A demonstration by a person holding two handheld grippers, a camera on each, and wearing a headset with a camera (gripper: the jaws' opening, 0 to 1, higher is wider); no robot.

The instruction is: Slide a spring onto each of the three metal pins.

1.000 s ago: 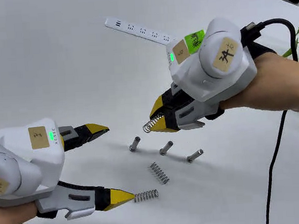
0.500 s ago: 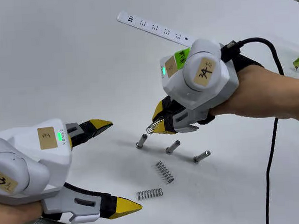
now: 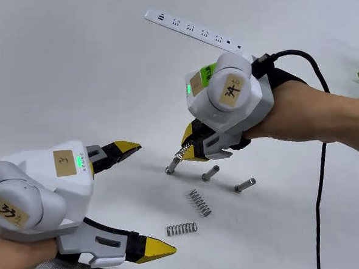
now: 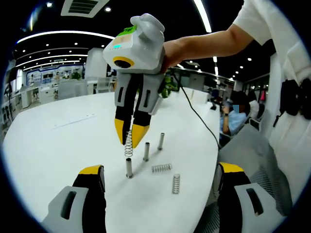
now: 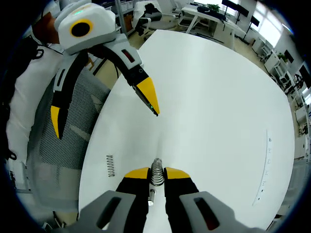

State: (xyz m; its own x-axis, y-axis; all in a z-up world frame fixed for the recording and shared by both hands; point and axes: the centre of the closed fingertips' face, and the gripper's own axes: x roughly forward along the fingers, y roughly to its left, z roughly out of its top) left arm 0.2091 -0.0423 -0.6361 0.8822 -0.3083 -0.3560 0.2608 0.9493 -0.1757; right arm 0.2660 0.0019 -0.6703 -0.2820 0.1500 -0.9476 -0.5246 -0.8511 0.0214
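Metal spring (image 3: 182, 152) clamped in the right gripper (image 3: 189, 151), its lower end at the tip of the first pin (image 3: 172, 166), apparently not yet slid down. Second pin (image 3: 210, 173) and third pin (image 3: 245, 185) are bare. Two loose springs (image 3: 199, 202) lie on the surface (image 3: 72, 68). Left gripper (image 3: 155, 199) is spread wide and empty. No pin is finished.

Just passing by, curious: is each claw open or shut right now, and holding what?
Left claw: open, holding nothing.
Right claw: shut on a spring, right over a pin.
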